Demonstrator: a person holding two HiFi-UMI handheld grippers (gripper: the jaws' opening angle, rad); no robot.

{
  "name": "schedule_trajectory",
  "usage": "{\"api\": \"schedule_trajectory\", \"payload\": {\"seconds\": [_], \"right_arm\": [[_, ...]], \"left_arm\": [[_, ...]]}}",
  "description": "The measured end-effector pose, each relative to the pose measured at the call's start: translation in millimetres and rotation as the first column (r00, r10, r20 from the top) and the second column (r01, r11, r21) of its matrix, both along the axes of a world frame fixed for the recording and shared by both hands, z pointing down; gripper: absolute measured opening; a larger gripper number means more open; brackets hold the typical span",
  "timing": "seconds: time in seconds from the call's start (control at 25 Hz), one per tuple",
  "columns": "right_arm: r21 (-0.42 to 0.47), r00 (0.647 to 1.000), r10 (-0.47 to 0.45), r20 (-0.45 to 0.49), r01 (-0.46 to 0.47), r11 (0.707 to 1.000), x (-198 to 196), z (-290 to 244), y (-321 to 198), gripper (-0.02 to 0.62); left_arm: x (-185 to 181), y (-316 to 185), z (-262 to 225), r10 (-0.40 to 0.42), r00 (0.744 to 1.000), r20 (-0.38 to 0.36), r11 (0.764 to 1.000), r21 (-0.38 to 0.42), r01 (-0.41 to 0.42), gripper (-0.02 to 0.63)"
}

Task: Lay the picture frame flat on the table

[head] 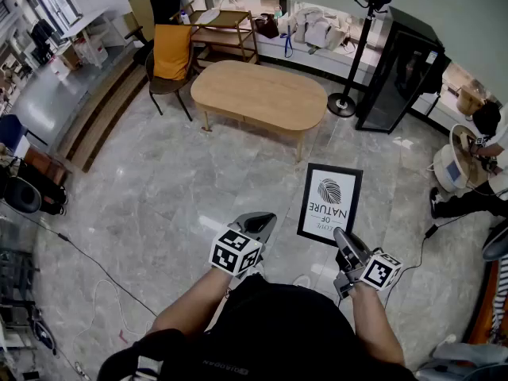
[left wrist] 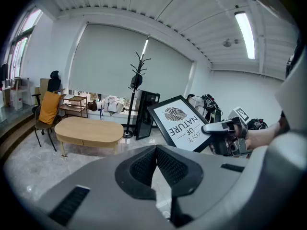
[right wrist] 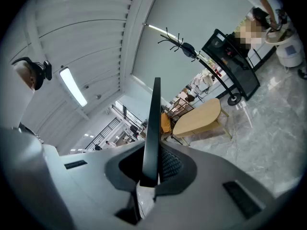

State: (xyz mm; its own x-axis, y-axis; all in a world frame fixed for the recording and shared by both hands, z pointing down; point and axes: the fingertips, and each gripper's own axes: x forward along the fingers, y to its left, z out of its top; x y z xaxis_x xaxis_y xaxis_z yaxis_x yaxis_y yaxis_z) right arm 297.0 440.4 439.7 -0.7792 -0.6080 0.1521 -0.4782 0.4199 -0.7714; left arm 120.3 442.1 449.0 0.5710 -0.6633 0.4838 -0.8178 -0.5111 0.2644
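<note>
So the right claw (head: 343, 240) is clamping down on the picture frame (head: 329, 203), pinching it by the edge nearest the person. In the right gripper view the black frame (right wrist: 154, 128) is showing edge-on, running straight up out of the claw (right wrist: 149, 172), with both jaws pressing on it.

The frame is hanging in the air over the grey marble-look floor (head: 159, 189), nowhere near lying flat. It's a black frame with a white print, a leaf and the words "LOVE OF NATURE". From the left gripper view it's sitting tilted (left wrist: 184, 123), with the right claw (left wrist: 216, 127) gripping its lower right side.

The left claw (head: 266, 219) is hovering just left of the frame, not touching it. Its jaws (left wrist: 156, 150) are closed together with nothing between them.

The oval wooden counter (head: 258, 94) is standing well apart from the frame, further out across the floor. Behind it, a coat stand (head: 357, 46) and a black cabinet (head: 401, 70) are standing on the right, and a chair (head: 171, 58) with an orange cover is sitting off to the left.
</note>
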Motion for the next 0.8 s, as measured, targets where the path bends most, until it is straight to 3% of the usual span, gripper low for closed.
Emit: {"api": "schedule_trajectory", "payload": {"seconds": [0.8], "right_arm": [[0.006, 1.0, 0.012, -0.027, -0.012, 1.0, -9.1, -1.6, -12.5, 0.025]], "left_arm": [[-4.0, -16.5, 2.6, 0.02, 1.0, -0.013, 1.0, -0.006, -0.02, 0.005]]}}
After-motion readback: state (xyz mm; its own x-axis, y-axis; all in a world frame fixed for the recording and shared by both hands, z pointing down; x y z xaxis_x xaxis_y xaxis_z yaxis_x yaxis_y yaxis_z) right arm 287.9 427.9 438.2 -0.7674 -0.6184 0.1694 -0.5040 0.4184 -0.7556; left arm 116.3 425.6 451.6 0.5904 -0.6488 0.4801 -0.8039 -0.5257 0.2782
